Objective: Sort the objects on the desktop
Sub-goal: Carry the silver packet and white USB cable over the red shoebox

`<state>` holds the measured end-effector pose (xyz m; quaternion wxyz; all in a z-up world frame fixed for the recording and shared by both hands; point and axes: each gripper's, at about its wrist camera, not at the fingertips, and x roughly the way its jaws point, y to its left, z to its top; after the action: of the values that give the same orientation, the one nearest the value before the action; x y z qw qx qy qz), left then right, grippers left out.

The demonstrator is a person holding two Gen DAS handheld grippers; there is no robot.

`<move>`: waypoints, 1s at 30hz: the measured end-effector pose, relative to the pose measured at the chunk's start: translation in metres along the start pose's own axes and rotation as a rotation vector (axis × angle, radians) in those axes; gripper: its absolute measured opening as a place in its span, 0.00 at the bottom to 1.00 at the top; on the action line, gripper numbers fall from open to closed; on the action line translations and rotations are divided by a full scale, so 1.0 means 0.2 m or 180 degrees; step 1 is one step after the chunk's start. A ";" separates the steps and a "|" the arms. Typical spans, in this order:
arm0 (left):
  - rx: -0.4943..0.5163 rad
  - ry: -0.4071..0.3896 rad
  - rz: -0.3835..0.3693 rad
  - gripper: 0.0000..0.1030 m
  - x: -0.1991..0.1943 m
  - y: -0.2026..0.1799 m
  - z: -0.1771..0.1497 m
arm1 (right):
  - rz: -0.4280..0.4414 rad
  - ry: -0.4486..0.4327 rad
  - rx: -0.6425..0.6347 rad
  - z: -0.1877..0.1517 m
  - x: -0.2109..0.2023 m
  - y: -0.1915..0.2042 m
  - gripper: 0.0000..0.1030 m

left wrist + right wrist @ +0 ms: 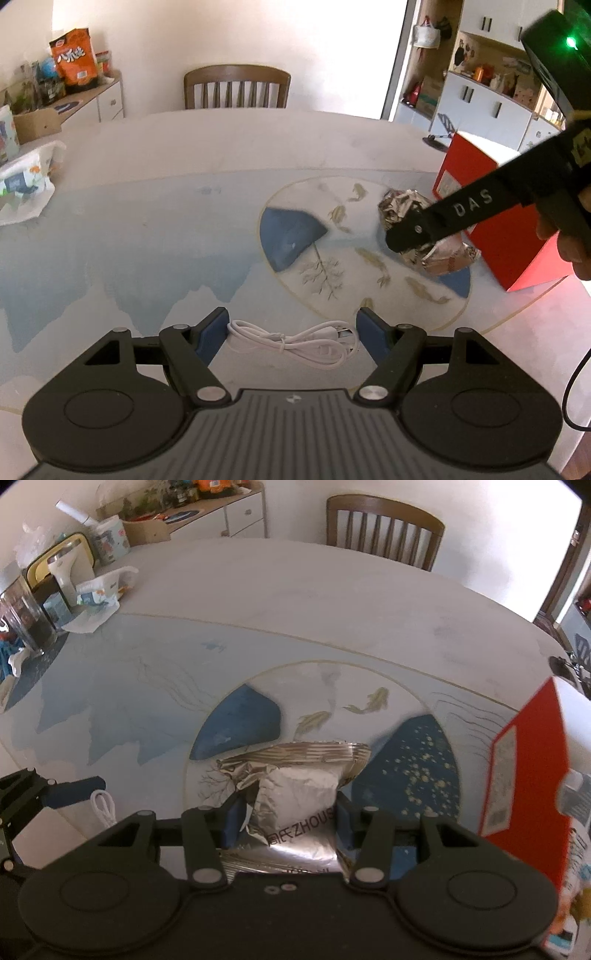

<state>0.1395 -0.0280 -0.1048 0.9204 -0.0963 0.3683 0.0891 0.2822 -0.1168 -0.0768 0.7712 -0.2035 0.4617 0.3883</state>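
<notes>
Silvery foil is what the right side is busy with. From the left wrist view, the left gripper [291, 332] hangs over the desk [147, 236] with its fingers [210, 332] wide, straddling a coiled white USB cable [295, 341] that lies flat and untouched. Beyond the cable sits the red box [491, 221], with the foil snack bag [402, 210] just beside it.

From the right wrist view, the right gripper [290, 823] has that bag [295, 805] pinched between its fingers, probably just clear of the desk, hard to say with the blur. I'd guess the next move is carrying it to the red box [524, 760] without crushing it. Painted fish tabletop, wooden chair [384, 528] behind, clutter on the far side from the box.
</notes>
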 end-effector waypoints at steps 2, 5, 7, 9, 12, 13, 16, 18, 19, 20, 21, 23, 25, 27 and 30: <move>0.0008 -0.0032 -0.0030 0.73 -0.03 0.01 0.02 | -0.0017 -0.0022 0.0022 -0.01 -0.03 -0.01 0.47; 0.0064 -0.0083 -0.0063 0.73 -0.06 0.00 0.07 | -0.0039 -0.0062 0.0054 -0.01 -0.09 -0.02 0.47; 0.0105 -0.0105 -0.0083 0.73 -0.08 0.00 0.10 | -0.0058 -0.0095 0.0079 -0.02 -0.13 -0.03 0.47; 0.0134 -0.0132 -0.0105 0.73 -0.10 -0.01 0.12 | -0.0074 -0.0136 0.0102 -0.02 -0.17 -0.04 0.47; 0.0216 -0.0177 -0.0129 0.73 -0.13 -0.01 0.17 | -0.0098 -0.0197 0.0139 -0.02 -0.23 -0.06 0.47; 0.0238 -0.0199 -0.0132 0.73 -0.14 -0.01 0.18 | -0.0109 -0.0219 0.0157 -0.02 -0.25 -0.07 0.47; 0.0287 -0.0273 -0.0163 0.73 -0.18 -0.02 0.24 | -0.0133 -0.0289 0.0193 -0.02 -0.32 -0.10 0.47; 0.0326 -0.0329 -0.0170 0.73 -0.21 -0.02 0.28 | -0.0149 -0.0344 0.0225 -0.03 -0.36 -0.12 0.47; 0.0347 -0.0361 -0.0170 0.73 -0.22 -0.03 0.30 | -0.0153 -0.0367 0.0244 -0.03 -0.38 -0.13 0.47; 0.0370 -0.0388 -0.0173 0.73 -0.23 -0.03 0.32 | -0.0158 -0.0392 0.0262 -0.03 -0.40 -0.14 0.47; 0.0386 -0.0409 -0.0183 0.73 -0.24 -0.04 0.34 | -0.0167 -0.0422 0.0281 -0.03 -0.42 -0.16 0.47; 0.0413 -0.0450 -0.0214 0.73 -0.25 -0.06 0.37 | -0.0189 -0.0465 0.0318 -0.04 -0.46 -0.19 0.47; 0.0448 -0.0477 -0.0256 0.73 -0.27 -0.09 0.41 | -0.0213 -0.0511 0.0361 -0.05 -0.50 -0.22 0.47; 0.0493 -0.0501 -0.0301 0.73 -0.28 -0.12 0.44 | -0.0240 -0.0546 0.0404 -0.06 -0.53 -0.26 0.47; 0.0538 -0.0518 -0.0391 0.73 -0.28 -0.18 0.50 | -0.0285 -0.0590 0.0462 -0.08 -0.58 -0.32 0.47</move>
<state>0.1735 -0.0437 0.0084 0.9558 -0.0332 0.2920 0.0087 0.2925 -0.2153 0.0131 0.8398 -0.1308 0.4058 0.3361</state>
